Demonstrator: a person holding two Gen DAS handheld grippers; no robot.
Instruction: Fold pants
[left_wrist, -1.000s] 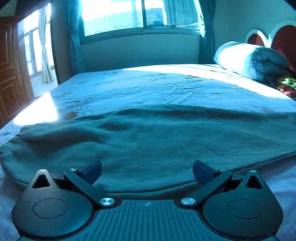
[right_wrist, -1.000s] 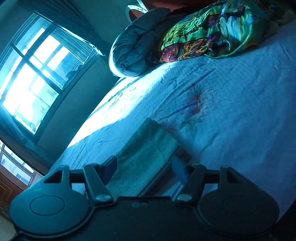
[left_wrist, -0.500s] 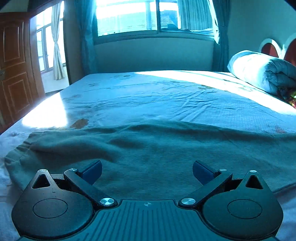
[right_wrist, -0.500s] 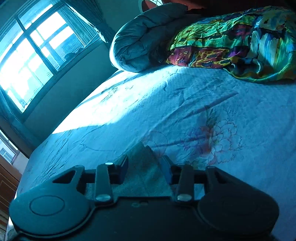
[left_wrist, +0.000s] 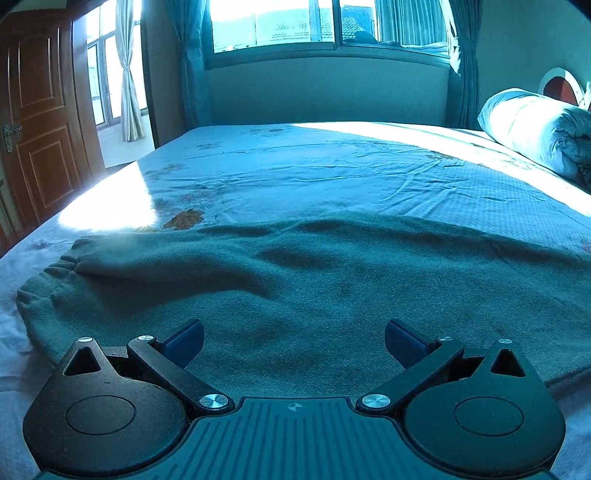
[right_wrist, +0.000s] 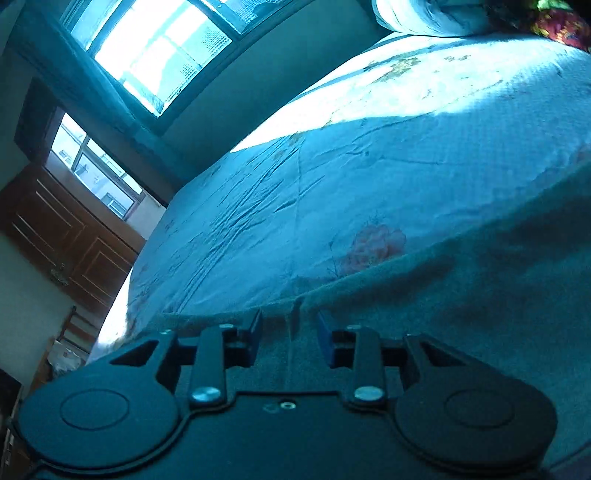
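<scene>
Dark green fleece pants (left_wrist: 314, 277) lie spread across the bed, with the gathered elastic end (left_wrist: 48, 284) at the left. My left gripper (left_wrist: 293, 326) hovers low over the near edge of the pants, jaws wide open, nothing between them. In the right wrist view the pants (right_wrist: 480, 295) run off to the right. A raised fold of their fabric passes between the narrow jaws of my right gripper (right_wrist: 289, 319), which is shut on it and rolled to one side.
A pale floral bed sheet (left_wrist: 332, 173) covers the wide mattress beyond the pants. A rolled duvet (left_wrist: 535, 125) lies at the headboard on the right, with a colourful blanket (right_wrist: 565, 26) beside it. A wooden door (left_wrist: 40, 110) stands left; a window (left_wrist: 314, 22) is behind.
My right gripper closed on the pant leg end and swung with it across the bed, rolling, so it now faces the door and window. My left gripper shifted slightly and stayed open.
</scene>
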